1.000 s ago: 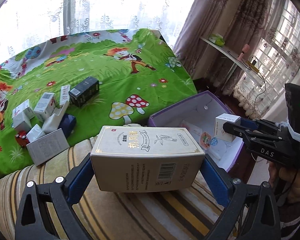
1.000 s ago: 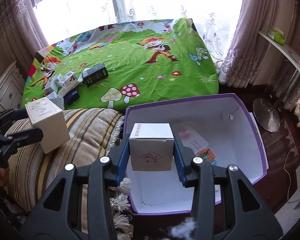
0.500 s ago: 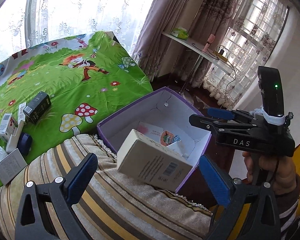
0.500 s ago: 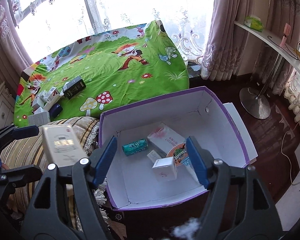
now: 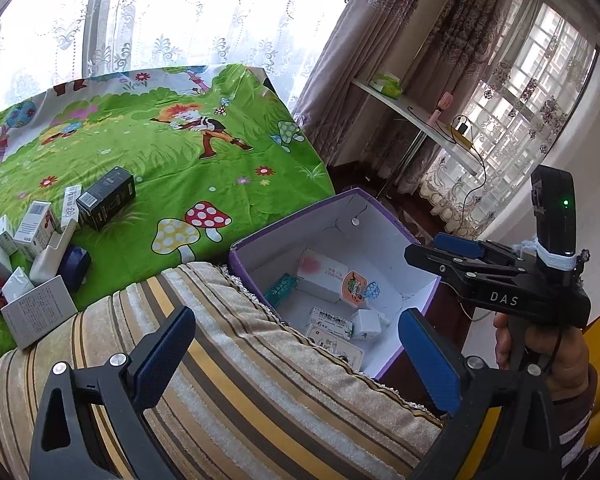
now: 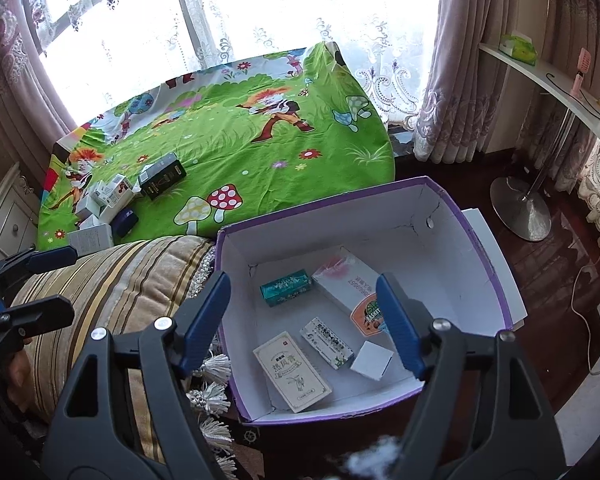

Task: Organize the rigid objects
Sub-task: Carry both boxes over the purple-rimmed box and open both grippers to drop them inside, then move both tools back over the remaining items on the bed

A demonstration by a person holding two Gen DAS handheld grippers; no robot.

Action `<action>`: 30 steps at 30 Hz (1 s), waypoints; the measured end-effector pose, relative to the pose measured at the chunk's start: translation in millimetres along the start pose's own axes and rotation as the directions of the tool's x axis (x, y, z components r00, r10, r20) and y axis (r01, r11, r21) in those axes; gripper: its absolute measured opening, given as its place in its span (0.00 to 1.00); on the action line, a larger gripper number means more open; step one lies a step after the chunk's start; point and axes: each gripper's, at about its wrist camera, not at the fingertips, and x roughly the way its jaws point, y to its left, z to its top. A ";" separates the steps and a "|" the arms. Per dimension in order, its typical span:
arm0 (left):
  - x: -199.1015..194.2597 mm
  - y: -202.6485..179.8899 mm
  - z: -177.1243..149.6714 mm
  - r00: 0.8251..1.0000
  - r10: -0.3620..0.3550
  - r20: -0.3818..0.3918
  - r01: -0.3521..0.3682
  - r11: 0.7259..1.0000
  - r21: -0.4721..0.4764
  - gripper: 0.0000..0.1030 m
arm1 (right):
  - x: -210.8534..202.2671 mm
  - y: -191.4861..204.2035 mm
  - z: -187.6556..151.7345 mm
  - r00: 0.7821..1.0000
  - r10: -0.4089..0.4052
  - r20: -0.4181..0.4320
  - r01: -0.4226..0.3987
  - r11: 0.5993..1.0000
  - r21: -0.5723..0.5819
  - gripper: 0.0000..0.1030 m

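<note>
A purple-rimmed open box stands beside the bed. Inside lie a cream box, a small white box, a green box, a long white box and a printed carton. My right gripper is open and empty above the box. My left gripper is open and empty over the striped cushion. Several small boxes, one black, lie on the green bedsheet.
The striped cushion lies left of the purple box. A shelf with items runs along the right wall, with a round stand base on the dark floor. A bedside cabinet stands far left.
Both grippers opened and dropped their boxes: the cream box from the left and the small white box from the right now lie in the purple box.
</note>
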 end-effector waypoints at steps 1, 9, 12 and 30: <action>-0.3 2.9 -1.1 1.000 -0.001 -0.001 0.001 1.000 -0.008 1.00 | 0.3 2.1 0.3 1.000 0.002 -0.001 -0.002 1.000 -0.004 0.76; -14.0 33.5 -10.6 1.000 0.022 0.013 -0.021 0.997 -0.075 0.99 | 7.5 29.4 2.8 1.000 0.013 -0.025 -0.014 0.998 -0.069 0.77; -21.9 53.2 -16.7 0.999 0.039 0.020 -0.036 0.991 -0.127 0.99 | 10.7 40.5 2.4 0.999 0.024 -0.033 -0.027 0.995 -0.095 0.77; -74.7 172.3 -51.5 0.983 0.176 0.046 -0.144 0.905 -0.400 0.97 | 42.0 113.9 1.5 0.987 0.116 -0.113 -0.138 0.968 -0.209 0.83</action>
